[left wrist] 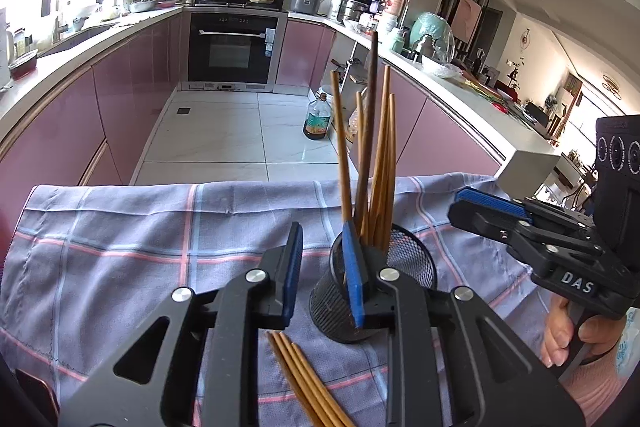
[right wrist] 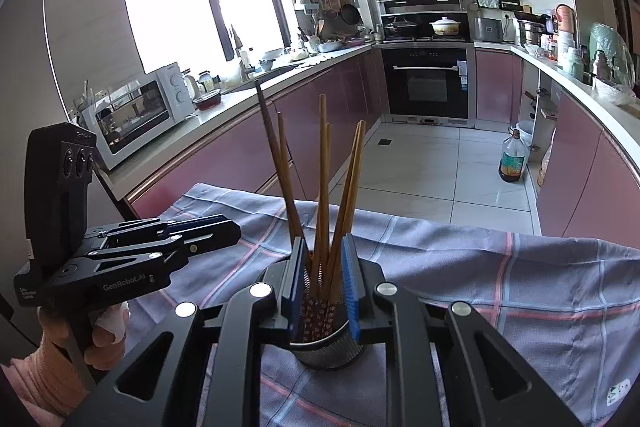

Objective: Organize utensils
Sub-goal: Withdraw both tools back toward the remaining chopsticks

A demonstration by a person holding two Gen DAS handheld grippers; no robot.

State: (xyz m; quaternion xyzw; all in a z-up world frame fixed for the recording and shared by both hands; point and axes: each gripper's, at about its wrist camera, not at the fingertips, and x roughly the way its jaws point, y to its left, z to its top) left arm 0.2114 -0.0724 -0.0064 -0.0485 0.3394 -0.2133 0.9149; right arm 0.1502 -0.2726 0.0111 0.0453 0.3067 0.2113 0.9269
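Note:
A black mesh holder point(left wrist: 372, 291) stands on the checked cloth point(left wrist: 120, 247) with several wooden chopsticks point(left wrist: 380, 163) upright in it. My left gripper point(left wrist: 326, 275) is open and empty just left of the holder, its right finger against the rim. More chopsticks point(left wrist: 304, 383) lie flat on the cloth under it. In the right wrist view my right gripper point(right wrist: 323, 287) is open, its fingers on either side of the upright chopsticks point(right wrist: 324, 195) above the holder point(right wrist: 328, 343), not clamping them. The left gripper also shows there point(right wrist: 224, 227).
The cloth-covered table ends just behind the holder point(right wrist: 480, 227). Beyond is tiled kitchen floor with an oil bottle point(left wrist: 318, 119), pink cabinets on both sides and an oven point(left wrist: 234, 51) at the back. A microwave point(right wrist: 140, 111) sits on the left counter.

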